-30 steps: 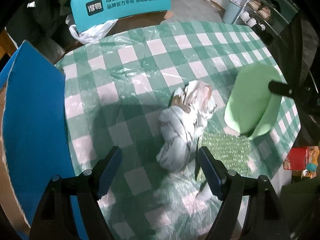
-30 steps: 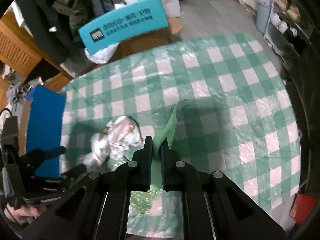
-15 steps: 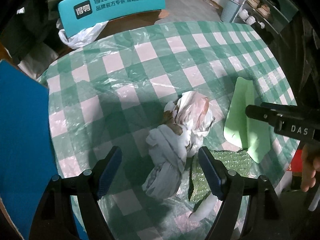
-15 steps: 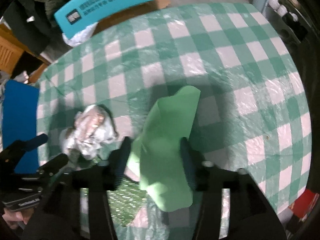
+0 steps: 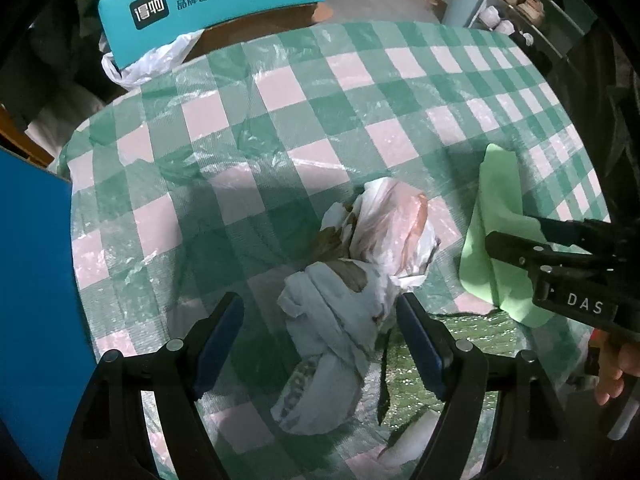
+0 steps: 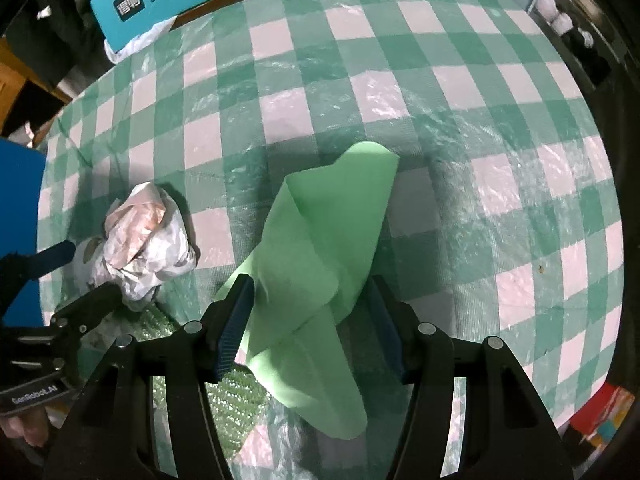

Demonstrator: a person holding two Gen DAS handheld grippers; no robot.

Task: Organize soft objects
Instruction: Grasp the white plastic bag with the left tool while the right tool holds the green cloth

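A crumpled white plastic bag bundle (image 5: 360, 280) lies on the green-and-white checked table (image 5: 280, 128). My left gripper (image 5: 320, 320) is open, its jaws on either side of the bundle's near part. A light green foam sheet (image 6: 320, 264) lies loosely folded on the table. My right gripper (image 6: 312, 304) is open, its jaws straddling the sheet without holding it. The sheet also shows in the left wrist view (image 5: 496, 240), with the right gripper (image 5: 516, 236) over it. The bundle also shows in the right wrist view (image 6: 144, 240).
A green bubble-wrap piece (image 5: 448, 352) lies under the near edge of the bundle and the sheet. A blue board (image 5: 36, 300) stands at the table's left. A teal chair back (image 5: 208, 4) with a white bag is behind the table. Shelves (image 5: 520, 0) stand far right.
My right gripper has opened and let go of the green sheet, which now lies on the table. My left gripper has moved closer over the white bundle.
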